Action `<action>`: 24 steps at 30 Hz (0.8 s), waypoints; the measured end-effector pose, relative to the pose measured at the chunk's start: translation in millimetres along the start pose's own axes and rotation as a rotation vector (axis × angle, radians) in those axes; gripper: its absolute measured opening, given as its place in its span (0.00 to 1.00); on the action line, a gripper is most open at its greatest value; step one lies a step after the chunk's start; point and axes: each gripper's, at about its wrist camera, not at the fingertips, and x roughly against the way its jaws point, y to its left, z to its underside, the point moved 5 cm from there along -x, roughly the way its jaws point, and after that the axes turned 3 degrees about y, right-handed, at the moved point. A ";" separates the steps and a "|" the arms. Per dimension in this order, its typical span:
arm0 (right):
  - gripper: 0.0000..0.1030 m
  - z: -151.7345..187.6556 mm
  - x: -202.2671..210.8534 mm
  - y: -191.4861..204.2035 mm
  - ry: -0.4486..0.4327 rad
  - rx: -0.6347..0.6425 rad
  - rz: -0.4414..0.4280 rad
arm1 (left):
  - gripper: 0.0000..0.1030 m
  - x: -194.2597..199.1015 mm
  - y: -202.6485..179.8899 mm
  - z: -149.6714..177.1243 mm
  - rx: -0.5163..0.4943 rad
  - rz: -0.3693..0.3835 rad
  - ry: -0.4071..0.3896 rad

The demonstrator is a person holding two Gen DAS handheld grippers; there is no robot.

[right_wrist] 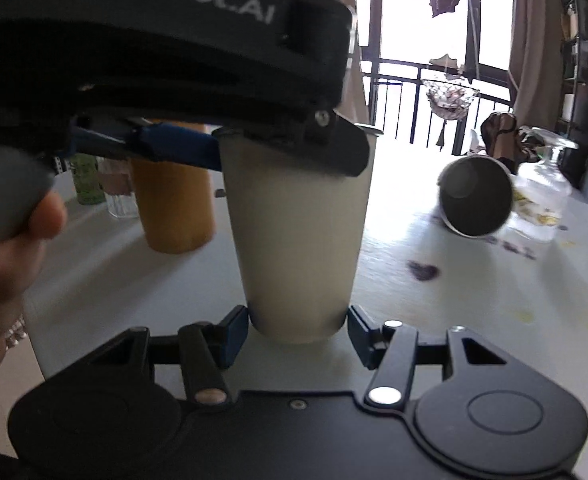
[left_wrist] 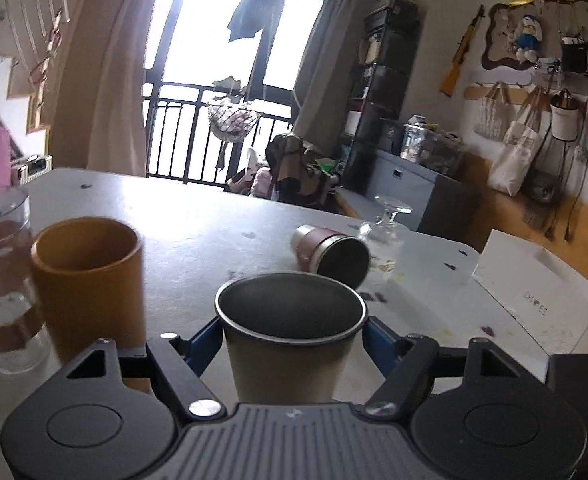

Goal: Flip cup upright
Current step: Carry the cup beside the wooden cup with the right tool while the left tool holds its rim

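A beige cup [left_wrist: 286, 356] with a dark inside stands upright, mouth up, on the white table [left_wrist: 190, 240]. My left gripper [left_wrist: 292, 334] is shut on its upper part, a blue pad on each side. In the right wrist view the same cup [right_wrist: 297, 240] stands upright, and my right gripper [right_wrist: 298, 322] has its blue pads at each side of the cup's base, touching or nearly so. The left gripper's body [right_wrist: 174, 60] crosses above the cup's rim there. A pink cup [left_wrist: 329, 256] lies on its side farther back, mouth toward me; it also shows in the right wrist view [right_wrist: 475, 196].
An orange cup [left_wrist: 90, 284] stands upright at the left, beside a clear glass [left_wrist: 2, 280]. An upside-down wine glass [left_wrist: 385, 240] stands behind the pink cup. A white box [left_wrist: 541, 292] lies at the table's right edge. A hand [right_wrist: 6, 248] shows at the left.
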 end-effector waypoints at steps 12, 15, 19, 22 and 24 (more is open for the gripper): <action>0.55 -14.3 -12.7 7.6 0.010 -0.036 -0.094 | 0.86 3.2 20.6 -0.5 0.078 0.000 0.035; 0.53 -12.0 -16.3 8.7 0.029 -0.029 -0.093 | 0.86 0.9 20.2 0.7 0.086 0.004 0.040; 0.53 -11.4 -17.4 9.3 0.035 -0.024 -0.090 | 0.86 -0.9 19.2 2.2 0.075 0.006 0.044; 0.53 -11.4 -18.2 10.5 0.039 -0.015 -0.084 | 0.86 -2.8 20.3 5.9 0.083 0.008 0.060; 0.53 -11.5 -18.7 11.6 0.041 -0.006 -0.078 | 0.86 -3.9 19.2 10.6 0.088 0.012 0.074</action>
